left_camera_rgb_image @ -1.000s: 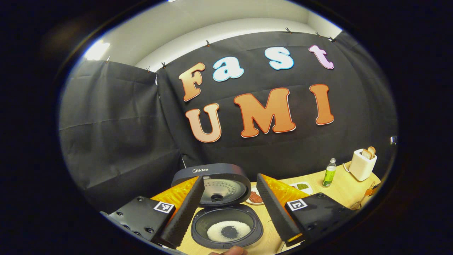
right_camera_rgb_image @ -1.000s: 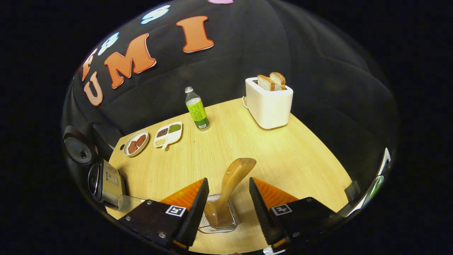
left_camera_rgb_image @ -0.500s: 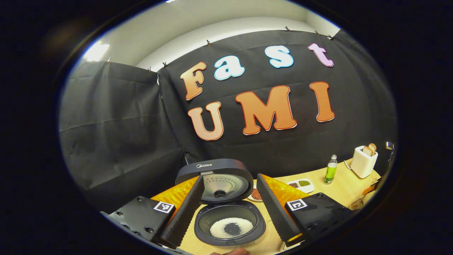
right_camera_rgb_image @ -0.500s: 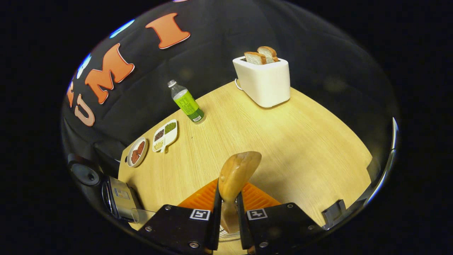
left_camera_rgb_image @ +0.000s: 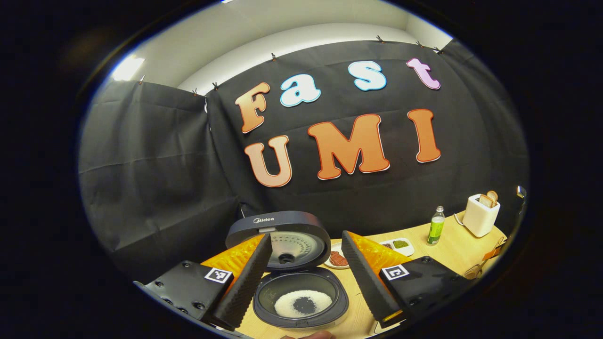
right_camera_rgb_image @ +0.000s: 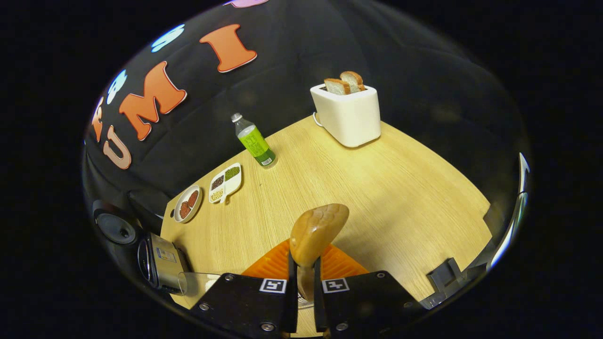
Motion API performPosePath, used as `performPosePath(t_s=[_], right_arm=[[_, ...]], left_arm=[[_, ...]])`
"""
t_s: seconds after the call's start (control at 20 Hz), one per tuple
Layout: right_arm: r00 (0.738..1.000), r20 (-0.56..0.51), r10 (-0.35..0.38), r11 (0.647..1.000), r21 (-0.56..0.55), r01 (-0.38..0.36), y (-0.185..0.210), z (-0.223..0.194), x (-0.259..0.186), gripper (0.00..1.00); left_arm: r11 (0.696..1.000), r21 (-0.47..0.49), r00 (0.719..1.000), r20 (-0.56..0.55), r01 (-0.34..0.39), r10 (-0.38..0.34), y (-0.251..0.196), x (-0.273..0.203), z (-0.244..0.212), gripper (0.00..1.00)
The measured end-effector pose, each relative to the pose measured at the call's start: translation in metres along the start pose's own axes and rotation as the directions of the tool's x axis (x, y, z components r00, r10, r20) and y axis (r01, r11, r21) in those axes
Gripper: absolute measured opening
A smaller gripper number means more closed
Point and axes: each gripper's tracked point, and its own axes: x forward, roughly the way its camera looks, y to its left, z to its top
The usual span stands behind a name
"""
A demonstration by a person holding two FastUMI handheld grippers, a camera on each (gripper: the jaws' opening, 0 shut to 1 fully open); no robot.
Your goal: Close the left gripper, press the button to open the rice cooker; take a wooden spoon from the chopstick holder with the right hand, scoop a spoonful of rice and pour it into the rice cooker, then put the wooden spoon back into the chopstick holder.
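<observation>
The left gripper (left_camera_rgb_image: 301, 282) hangs spread wide over the rice cooker (left_camera_rgb_image: 300, 306), whose lid stands up and whose pot holds rice. Farther right on the table (right_camera_rgb_image: 377, 188), the right gripper (right_camera_rgb_image: 301, 301) pinches the wooden spoon (right_camera_rgb_image: 316, 230) by its handle, bowl upward.

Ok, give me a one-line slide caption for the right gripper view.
Right gripper shut on the wooden spoon above the table, toaster and bottle beyond.
</observation>
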Motion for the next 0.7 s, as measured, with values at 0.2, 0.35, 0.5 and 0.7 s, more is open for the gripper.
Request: performPosePath(t_s=[0.2,0.35,0.5,0.7], right_arm=[[0.996,0.094,0.011,1.000,-0.007,-0.010,0.011,0.024,-0.029,0.09],[0.989,0.144,0.044,0.999,-0.001,-0.044,0.028,0.038,-0.053,0.13],[0.981,0.171,0.089,0.996,0.016,-0.093,0.051,0.044,-0.076,0.13],[0.976,0.175,0.133,0.991,0.011,-0.137,0.087,0.036,-0.090,0.13]], left_arm=[[1.000,0.002,1.000,0.029,0.012,-0.012,-0.001,0.002,0.006,1.00],[1.000,-0.013,0.999,0.030,0.020,-0.019,-0.002,0.006,0.002,0.93],[0.999,-0.032,0.999,0.013,0.032,-0.032,0.001,0.010,-0.007,0.93],[0.998,-0.033,0.999,0.001,0.055,-0.055,0.005,0.020,-0.017,0.93]])
